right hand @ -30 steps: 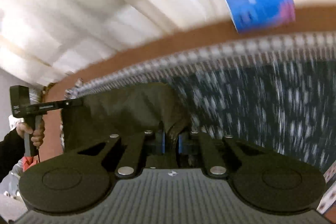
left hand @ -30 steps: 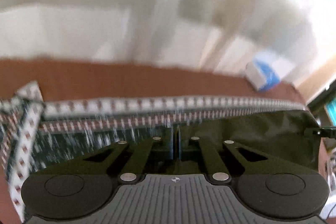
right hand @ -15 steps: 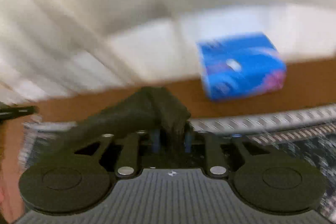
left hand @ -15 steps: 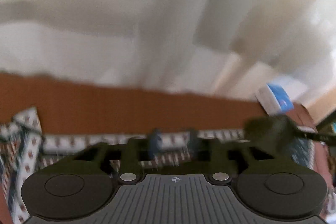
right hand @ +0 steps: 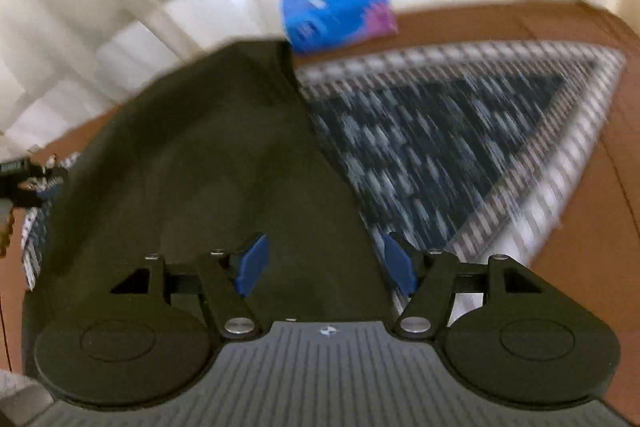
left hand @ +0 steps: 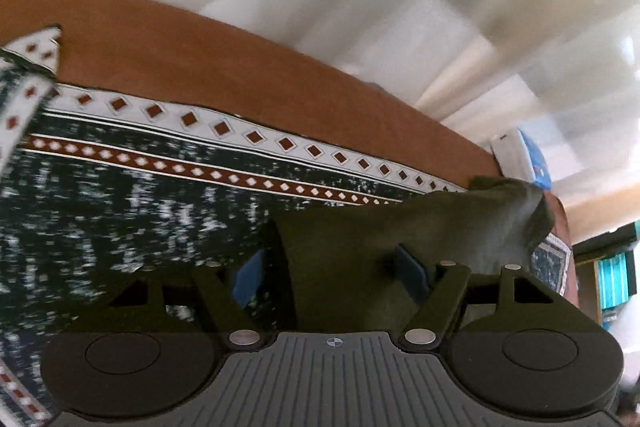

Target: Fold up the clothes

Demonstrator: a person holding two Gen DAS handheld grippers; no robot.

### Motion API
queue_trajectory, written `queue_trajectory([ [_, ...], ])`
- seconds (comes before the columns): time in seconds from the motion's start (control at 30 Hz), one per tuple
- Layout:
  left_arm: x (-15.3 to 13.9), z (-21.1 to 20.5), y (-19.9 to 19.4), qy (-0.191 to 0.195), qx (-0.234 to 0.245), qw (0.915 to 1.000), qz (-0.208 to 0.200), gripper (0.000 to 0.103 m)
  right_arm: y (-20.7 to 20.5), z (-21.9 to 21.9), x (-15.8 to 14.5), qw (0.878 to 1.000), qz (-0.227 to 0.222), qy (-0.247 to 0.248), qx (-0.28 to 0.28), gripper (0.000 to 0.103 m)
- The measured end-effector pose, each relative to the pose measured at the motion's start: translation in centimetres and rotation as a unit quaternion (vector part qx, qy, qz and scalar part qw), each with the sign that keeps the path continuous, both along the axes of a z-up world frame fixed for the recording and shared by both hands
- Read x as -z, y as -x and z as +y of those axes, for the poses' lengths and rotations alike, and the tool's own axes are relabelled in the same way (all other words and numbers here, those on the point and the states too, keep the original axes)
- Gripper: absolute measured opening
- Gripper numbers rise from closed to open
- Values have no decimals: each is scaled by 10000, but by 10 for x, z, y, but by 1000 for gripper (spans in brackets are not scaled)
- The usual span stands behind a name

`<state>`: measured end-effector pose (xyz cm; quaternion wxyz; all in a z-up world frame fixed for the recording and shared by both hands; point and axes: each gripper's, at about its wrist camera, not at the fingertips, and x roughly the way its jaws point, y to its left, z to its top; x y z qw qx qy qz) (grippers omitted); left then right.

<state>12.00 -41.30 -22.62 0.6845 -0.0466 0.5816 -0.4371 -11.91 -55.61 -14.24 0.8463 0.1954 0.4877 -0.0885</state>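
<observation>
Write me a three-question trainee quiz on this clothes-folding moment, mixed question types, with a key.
1. True or false: the left gripper is clamped shut on the dark olive garment.
2. Multiple choice: what lies directly under the dark olive garment? A) bare wood B) a patterned cloth with a diamond border C) a white towel
3. Short answer: what blue thing sits at the far edge of the brown table, beyond the garment?

Key
1. False: both the left gripper and the right gripper have just been opening; fabric lies between the blue pads, unpressed.
2. B
3. A blue packet with a pink corner, its print too blurred to read.
</observation>
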Motion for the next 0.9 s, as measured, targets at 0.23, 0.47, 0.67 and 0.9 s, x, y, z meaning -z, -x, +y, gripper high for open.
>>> queue_trajectory([
  [0.23, -9, -8, 16, 57, -60, 9979, -635, 3, 60, 5, 15, 9977, 430, -399, 350, 70],
  [0.47, -46, -16, -9, 202, -319, 9914, -1256, 3, 76, 10, 22, 9957, 514, -572, 513, 70],
  [0.67, -39, -46, -25, -627, -350, 9833, -1674, 42, 76, 16, 16, 9962, 400, -589, 496, 70],
  [0.9, -90, -4, 41, -140, 217, 9836, -1784, 70, 95, 28, 1, 9968, 150, -681, 382, 71],
])
